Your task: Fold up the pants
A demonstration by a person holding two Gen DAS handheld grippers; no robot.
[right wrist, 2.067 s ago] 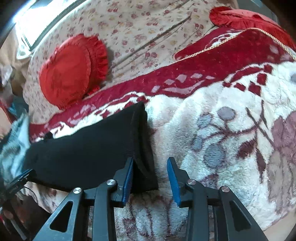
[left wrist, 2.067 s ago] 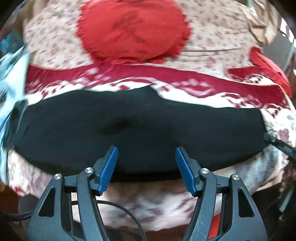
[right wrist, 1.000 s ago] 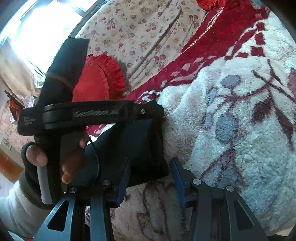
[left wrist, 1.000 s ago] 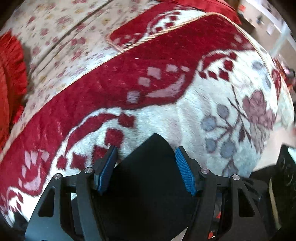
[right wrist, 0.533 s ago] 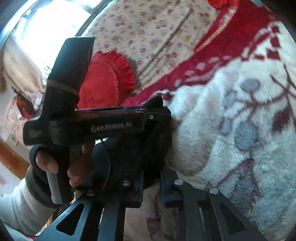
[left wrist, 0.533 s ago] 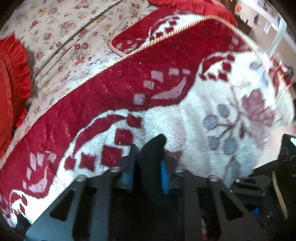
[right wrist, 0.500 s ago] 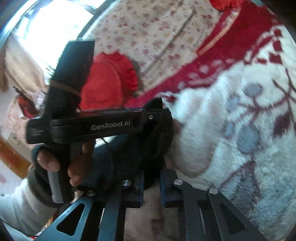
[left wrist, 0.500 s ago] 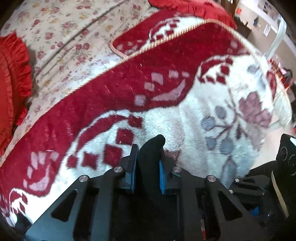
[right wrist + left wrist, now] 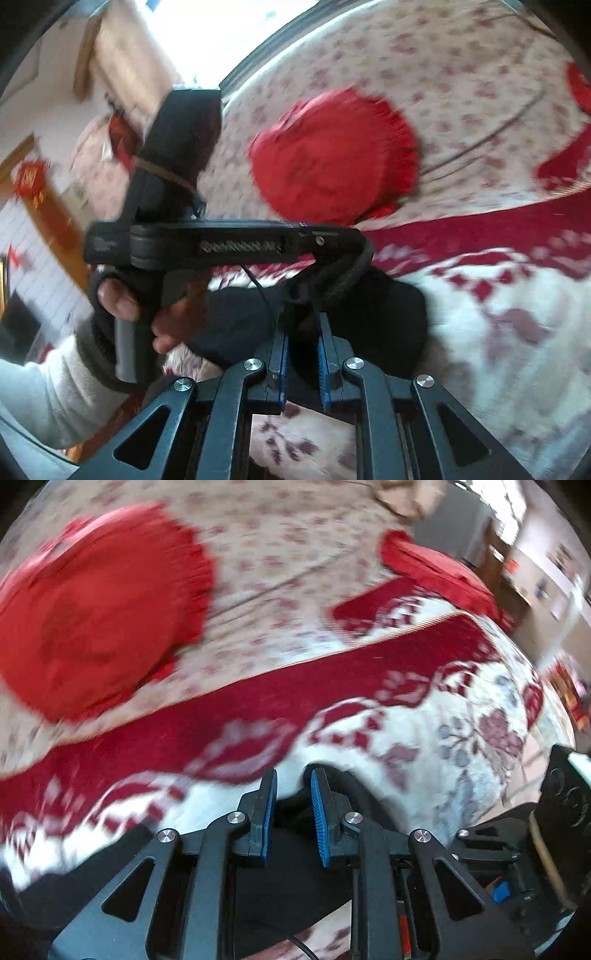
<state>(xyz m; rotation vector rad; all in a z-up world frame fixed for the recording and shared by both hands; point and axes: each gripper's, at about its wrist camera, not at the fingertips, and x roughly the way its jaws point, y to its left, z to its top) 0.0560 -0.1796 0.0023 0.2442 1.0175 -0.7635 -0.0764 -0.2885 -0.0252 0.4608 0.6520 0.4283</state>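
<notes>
Above the patterned blanket [image 9: 517,332], both clamped on black pants [image 9: 388,314]: right gripper [image 9: 302,365] at 6 o'clock, left gripper [image 9: 343,236] at 12 o'clock.

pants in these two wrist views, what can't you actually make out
- Pants, right wrist view: most of their length is hidden behind the left gripper and right gripper.
- Left wrist view: pants lie under the gripper frame; whether the pads pinch them is unclear.
- Red cushion and blanket pattern: motion-blurred.
</notes>
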